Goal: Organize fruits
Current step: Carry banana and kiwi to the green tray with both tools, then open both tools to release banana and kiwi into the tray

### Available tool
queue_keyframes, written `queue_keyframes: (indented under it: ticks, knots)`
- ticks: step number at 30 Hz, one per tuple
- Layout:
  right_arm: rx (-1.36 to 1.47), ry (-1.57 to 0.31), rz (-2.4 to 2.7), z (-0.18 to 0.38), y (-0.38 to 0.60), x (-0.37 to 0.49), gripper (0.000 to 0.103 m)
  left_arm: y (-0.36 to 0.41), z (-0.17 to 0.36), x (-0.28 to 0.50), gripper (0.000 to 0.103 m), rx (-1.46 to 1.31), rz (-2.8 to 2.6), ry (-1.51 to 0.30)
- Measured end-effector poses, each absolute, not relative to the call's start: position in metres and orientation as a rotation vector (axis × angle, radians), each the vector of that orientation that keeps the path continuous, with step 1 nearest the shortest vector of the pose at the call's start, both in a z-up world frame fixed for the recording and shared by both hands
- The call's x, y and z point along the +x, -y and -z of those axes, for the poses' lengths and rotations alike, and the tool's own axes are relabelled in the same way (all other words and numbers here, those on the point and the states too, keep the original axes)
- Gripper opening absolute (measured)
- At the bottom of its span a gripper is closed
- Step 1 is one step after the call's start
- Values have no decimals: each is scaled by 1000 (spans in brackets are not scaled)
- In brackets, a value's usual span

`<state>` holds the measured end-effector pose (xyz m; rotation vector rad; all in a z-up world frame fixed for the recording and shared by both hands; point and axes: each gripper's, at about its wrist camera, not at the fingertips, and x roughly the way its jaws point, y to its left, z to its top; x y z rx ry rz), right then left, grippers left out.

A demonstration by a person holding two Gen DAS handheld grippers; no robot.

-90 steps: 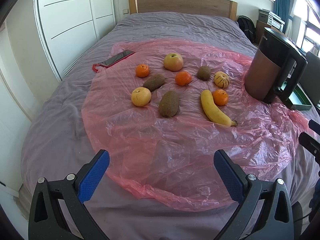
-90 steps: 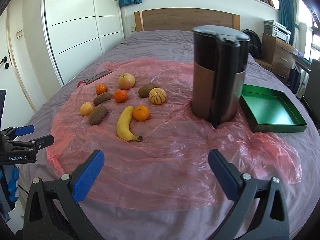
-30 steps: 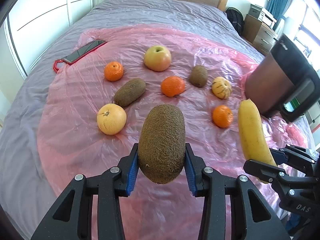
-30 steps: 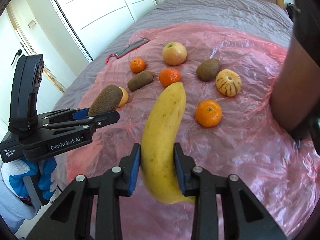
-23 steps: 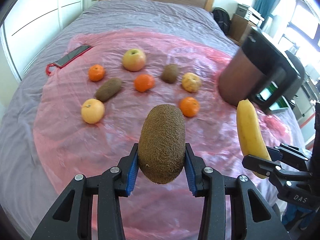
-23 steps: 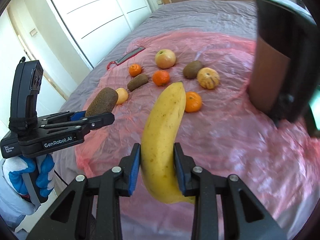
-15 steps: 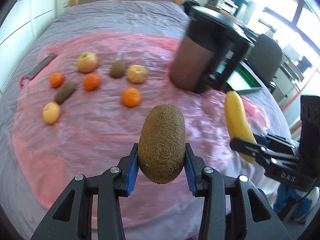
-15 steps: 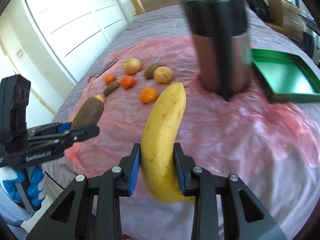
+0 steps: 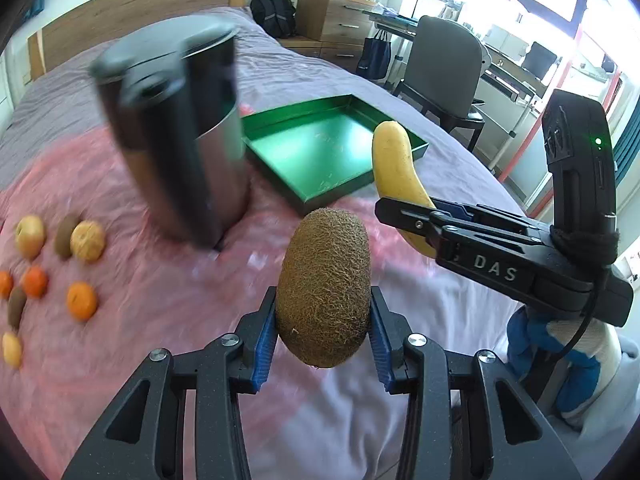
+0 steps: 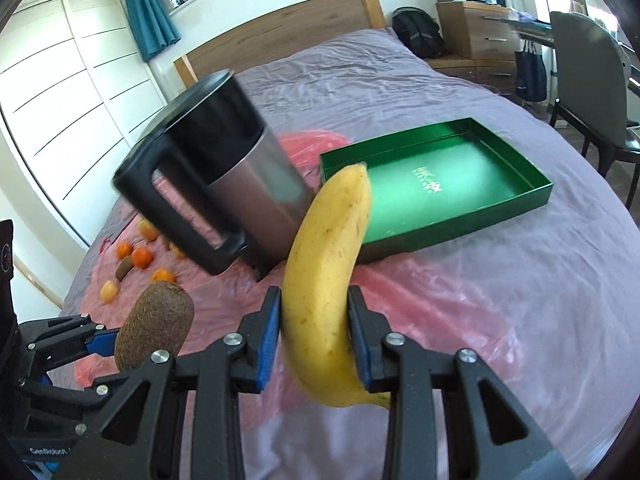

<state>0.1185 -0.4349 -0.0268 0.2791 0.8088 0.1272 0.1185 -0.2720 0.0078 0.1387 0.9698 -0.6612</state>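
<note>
My left gripper (image 9: 323, 336) is shut on a large brown kiwi (image 9: 324, 286), held in the air above the pink plastic sheet (image 9: 160, 304). My right gripper (image 10: 314, 336) is shut on a yellow banana (image 10: 326, 280), also held up. The banana (image 9: 398, 172) and the right gripper show at the right of the left wrist view; the kiwi (image 10: 154, 330) shows at the lower left of the right wrist view. An empty green tray (image 10: 440, 184) lies on the bed ahead, also seen in the left wrist view (image 9: 320, 152). The other fruits (image 9: 82, 300) lie far left on the sheet.
A black and steel kettle (image 10: 224, 196) stands between the fruits and the tray, close to the tray's left side. A grey chair (image 9: 444, 64), a backpack (image 9: 276, 12) and a wooden dresser (image 9: 336, 16) stand beyond the bed's right edge.
Both grippers closed on their fruits, lifted them, and have swung right. The view has turned from the fruit group past the kettle to the green tray.
</note>
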Motion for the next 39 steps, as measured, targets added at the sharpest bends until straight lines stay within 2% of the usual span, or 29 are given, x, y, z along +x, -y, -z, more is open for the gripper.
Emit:
queue_keyframes:
  ticks: [10,19,30,32,33,34,36,39]
  knots:
    - [267,-802,-21,42,521,214,26,359,16,208,37,156,609,-976]
    - [252,-853,39,84,562,291,26,379,72,277,37,168,524,-1059]
    - [213,-902,98,116,577,309,30,395,93,285,37,224,504,-1069]
    - [202,-908,119,114,576,307,55,398,89,284,38,232,504,-1072]
    - [208,-906,130,111,578,305,82,400,87,285,40,247,500,-1064]
    - [212,-901,136,107,579,303,102,403,83,283,45,271,494,-1047]
    - [213,-881,144,94,581,294,103,407,72,275,51,308,490,-1018]
    - [220,-842,153,67,584,272,103,405,46,253,52,311,523,-987]
